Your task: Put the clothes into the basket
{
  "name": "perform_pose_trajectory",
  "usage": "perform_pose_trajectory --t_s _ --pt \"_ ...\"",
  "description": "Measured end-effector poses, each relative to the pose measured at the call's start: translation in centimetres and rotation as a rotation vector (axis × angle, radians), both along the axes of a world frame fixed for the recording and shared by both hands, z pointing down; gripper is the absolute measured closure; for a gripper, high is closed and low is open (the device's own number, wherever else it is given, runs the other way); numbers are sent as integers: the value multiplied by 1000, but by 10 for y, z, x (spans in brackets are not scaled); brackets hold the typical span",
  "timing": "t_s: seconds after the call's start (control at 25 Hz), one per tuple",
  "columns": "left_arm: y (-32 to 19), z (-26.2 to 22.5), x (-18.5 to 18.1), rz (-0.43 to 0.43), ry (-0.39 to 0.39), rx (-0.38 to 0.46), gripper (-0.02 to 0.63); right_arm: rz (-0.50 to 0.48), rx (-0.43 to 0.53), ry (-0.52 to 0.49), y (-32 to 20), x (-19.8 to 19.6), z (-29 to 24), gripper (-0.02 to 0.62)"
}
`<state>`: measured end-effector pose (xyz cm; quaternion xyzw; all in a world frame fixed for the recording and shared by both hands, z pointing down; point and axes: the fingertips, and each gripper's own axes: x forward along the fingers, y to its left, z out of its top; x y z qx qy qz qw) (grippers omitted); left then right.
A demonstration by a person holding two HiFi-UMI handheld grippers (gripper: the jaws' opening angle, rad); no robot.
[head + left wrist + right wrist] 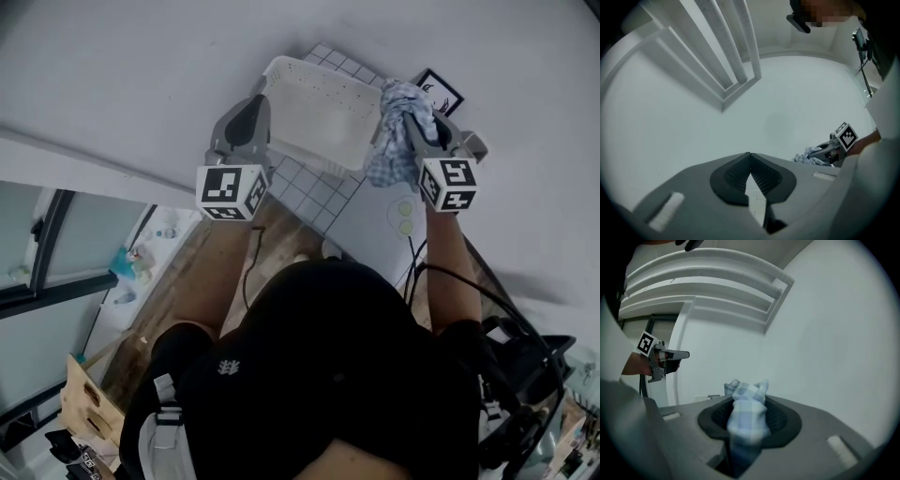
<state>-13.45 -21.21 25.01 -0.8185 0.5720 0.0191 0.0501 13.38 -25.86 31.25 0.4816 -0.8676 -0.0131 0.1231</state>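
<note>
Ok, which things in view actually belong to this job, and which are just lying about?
Job:
- checked cloth, gripped in the right gripper jaws
- white basket, its edge in the left gripper jaws

Lying about:
- black-framed picture
- white unit with green buttons

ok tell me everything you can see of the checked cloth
Soft blue-and-white checked cloth, bunched and creased, pinched between the dark ribbed pads of the right tongs. A tuft pokes out past the tips; the rest hangs loose below. It is held up off any surface, beside the white basket; whether they touch is unclear.
</note>
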Motion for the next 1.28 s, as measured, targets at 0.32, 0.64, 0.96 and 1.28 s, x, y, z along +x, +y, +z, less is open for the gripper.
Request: perform_pose_trajectory --t_s 0.32,0.64,0.96,1.28 --pt "-1 -3 -21 -36 -3 2 603 -41 16 -11 -15 -27 -9 469" --pt "-7 3 -48 -81 -5 -6 603 -90 15 -19 -34 -61 -6 471" --pt "-7 15 -72 -118 5 -34 603 -133 -21 -16 -44 -91 10 471" --pt "-13 32 -85 -140 13 -71 603 -170 -72 -10 -53 -113 36 471"
